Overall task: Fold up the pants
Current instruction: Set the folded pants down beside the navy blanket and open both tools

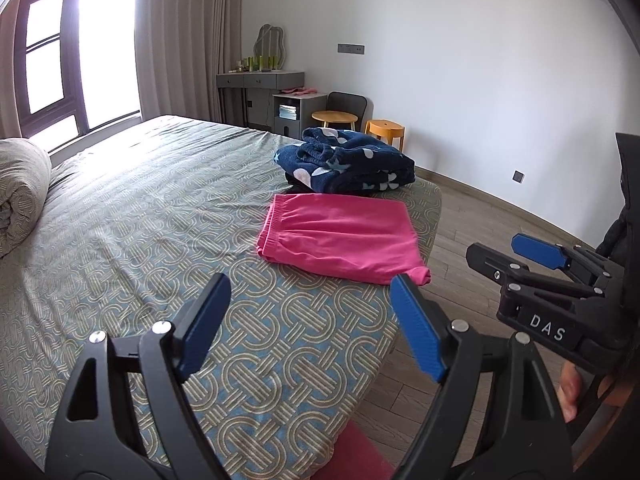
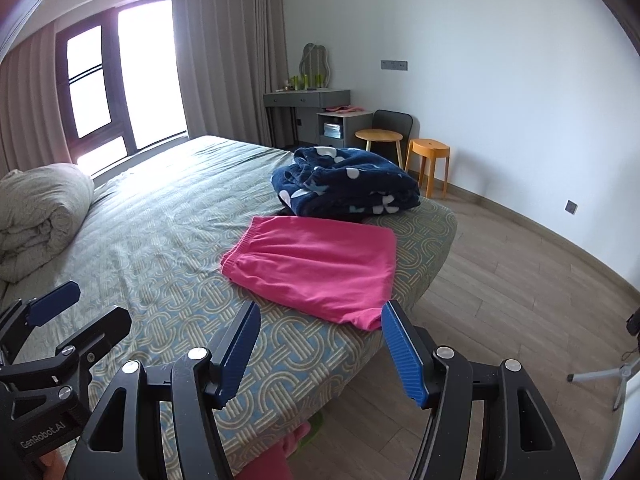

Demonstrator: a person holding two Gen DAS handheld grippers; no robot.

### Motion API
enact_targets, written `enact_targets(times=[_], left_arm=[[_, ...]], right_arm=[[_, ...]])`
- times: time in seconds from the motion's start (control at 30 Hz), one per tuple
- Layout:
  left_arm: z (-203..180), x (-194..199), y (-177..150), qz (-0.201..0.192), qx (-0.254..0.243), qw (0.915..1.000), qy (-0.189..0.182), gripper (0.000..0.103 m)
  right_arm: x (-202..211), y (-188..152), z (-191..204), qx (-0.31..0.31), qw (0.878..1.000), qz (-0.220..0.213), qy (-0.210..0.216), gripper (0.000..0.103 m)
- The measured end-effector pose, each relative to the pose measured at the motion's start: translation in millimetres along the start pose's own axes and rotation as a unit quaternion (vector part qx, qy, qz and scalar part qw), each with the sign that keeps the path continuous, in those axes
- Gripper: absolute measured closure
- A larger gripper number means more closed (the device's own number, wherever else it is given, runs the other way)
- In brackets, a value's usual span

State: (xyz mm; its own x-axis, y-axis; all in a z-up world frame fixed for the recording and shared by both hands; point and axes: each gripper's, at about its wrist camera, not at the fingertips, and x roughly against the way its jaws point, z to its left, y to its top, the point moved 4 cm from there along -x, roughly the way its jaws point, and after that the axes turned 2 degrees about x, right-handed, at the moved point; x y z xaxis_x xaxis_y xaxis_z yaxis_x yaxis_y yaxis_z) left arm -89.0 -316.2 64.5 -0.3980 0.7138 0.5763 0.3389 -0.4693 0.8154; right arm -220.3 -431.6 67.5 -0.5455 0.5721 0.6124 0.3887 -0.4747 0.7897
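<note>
pants [image 1: 340,236] folded flat near bed [image 1: 160,208] corner, beside blanket [image 1: 348,160] | left gripper [image 1: 312,328] fingers spread, empty | right gripper [image 2: 320,344] fingers spread, empty | risk: loose corner overhangs edge; a snagging finger could undo the fold

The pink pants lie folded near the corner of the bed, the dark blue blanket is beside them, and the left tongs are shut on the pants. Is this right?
Not quite. In the left wrist view the left tongs are open and hold nothing, short of the pink pants. The rest holds: the pants lie folded near the corner of the bed, the dark blue blanket beside them.
</note>
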Motion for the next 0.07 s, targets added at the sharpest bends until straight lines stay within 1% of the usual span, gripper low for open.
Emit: enact_targets(times=[0.07], left_arm=[[-1.3, 0.2, -0.2, 0.0, -0.002, 1.0, 0.001, 0.021]], right_arm=[[-0.6, -0.6, -1.6, 0.0, 1.0, 0.001, -0.002, 0.039]])
